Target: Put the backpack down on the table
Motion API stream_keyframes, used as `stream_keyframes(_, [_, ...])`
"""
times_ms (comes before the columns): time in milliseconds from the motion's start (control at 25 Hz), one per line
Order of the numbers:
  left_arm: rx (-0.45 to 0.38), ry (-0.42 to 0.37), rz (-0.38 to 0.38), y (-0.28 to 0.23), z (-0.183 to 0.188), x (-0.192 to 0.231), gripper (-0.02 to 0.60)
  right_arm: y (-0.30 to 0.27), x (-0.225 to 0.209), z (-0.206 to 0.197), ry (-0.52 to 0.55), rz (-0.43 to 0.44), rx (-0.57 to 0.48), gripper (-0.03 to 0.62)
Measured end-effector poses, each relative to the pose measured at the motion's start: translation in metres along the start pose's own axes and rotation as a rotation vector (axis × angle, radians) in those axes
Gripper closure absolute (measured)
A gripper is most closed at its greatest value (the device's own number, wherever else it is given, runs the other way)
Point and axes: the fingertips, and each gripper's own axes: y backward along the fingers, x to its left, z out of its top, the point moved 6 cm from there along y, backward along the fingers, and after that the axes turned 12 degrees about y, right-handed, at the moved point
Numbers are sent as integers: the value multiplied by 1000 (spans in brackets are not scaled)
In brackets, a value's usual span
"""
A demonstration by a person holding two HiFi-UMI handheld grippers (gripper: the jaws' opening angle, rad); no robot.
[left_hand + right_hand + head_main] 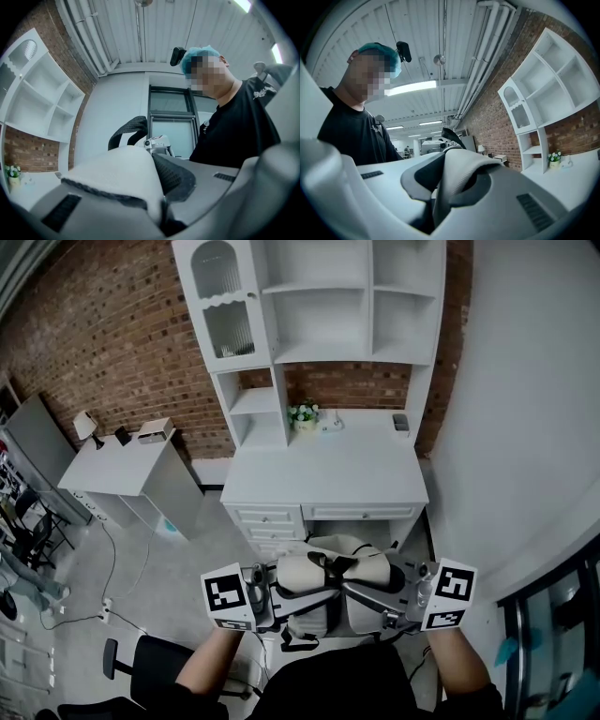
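A cream and grey backpack (328, 592) hangs in the air between my two grippers, in front of the white desk (328, 482) and below its edge. My left gripper (265, 594) is shut on the backpack's cream shoulder strap (123, 180), which fills the space between its jaws. My right gripper (401, 601) is shut on the other cream strap (457, 180). The black top handle (127, 129) stands up behind the strap in the left gripper view. In both gripper views the person holding the grippers shows behind the pack.
The desk carries a small flower pot (303, 415) and a dark item (400, 422) at the back, under a white shelf unit (314, 306). A black office chair (141, 667) stands at lower left. A second white table (117, 465) is at left.
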Motion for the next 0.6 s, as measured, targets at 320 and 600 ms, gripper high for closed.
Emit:
stream_keyframes(320, [-19,15,19,13,-6,4,539,-12,-3,-9,-60,5,12,545])
stream_keyframes(600, [-27,41,70,17,-9,32,540,-18,-35,-22,-103,45,8,545])
